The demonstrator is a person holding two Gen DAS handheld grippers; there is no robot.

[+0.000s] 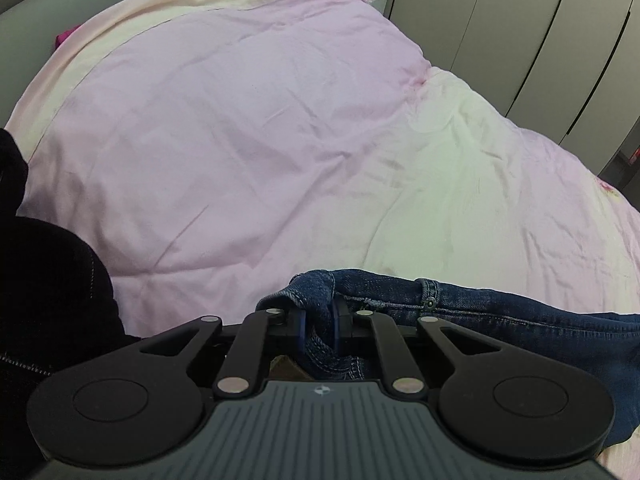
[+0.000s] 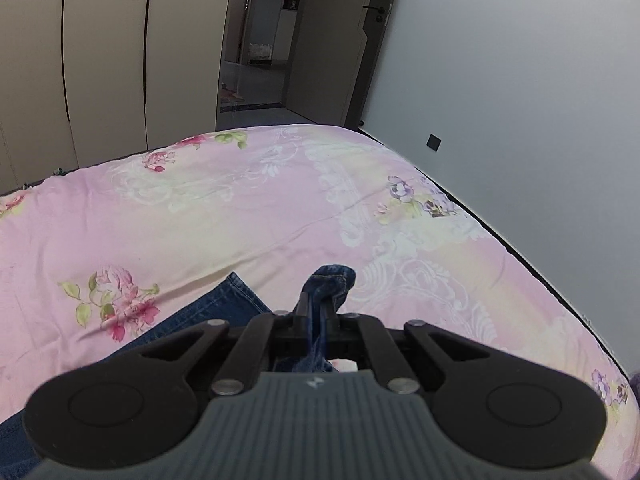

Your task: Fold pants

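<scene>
Currently both claws grasp the jeans (image 1: 520, 332): left claw (image 1: 319, 326) at waistband, right claw (image 2: 317, 314) at hem; denim limp, heavyish, seams grip best.

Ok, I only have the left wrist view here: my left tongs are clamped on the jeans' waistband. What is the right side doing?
Observer: The right tongs are shut on a bunched fold of the jeans, probably a leg hem.
Operator: Is the rest of that leg lifted too?
Observer: No. Another stretch of denim lies flat on the floral quilt, left of the tongs.
Operator: Any obstacle ahead on that side?
Observer: None on the quilt. Past the bed's end stands an open door.
</scene>
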